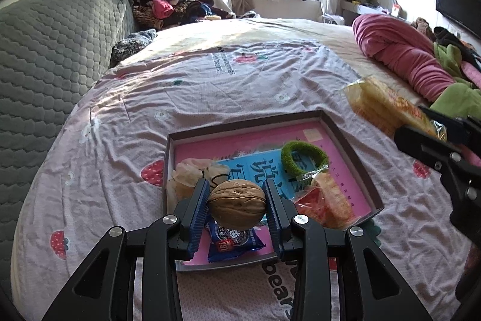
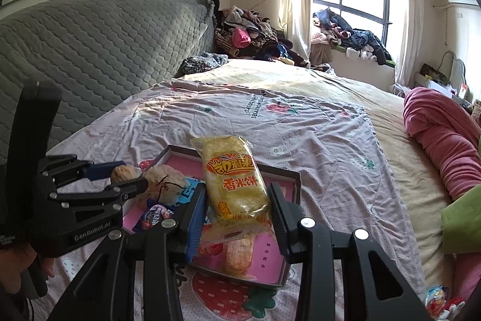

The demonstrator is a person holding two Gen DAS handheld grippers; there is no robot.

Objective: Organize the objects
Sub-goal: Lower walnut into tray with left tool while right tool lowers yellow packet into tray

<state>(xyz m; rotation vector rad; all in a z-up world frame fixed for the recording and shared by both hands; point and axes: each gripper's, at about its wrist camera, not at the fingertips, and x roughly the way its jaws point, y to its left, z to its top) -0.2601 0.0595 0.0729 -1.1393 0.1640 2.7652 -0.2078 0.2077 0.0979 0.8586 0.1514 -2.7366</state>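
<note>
Sunlit bedroom, and the bed (image 1: pixel 210 86) carried one shallow box (image 1: pixel 348 137). From the left wrist, your left hand-held gripper (image 1: pixel 236 205) clamped one walnut (image 1: pixel 237 203) above the box, which already held one green hair tie (image 1: pixel 303 157), one blue snack packet (image 1: pixel 233 242) and one orange packet (image 1: pixel 324 200). From the right wrist, your right hand-held gripper (image 2: pixel 237 209) pinched one yellow rice cracker pack (image 2: pixel 234 179) over the same box. You seemed mid-delivery; next, you would lower both onto free spots and let go.
</note>
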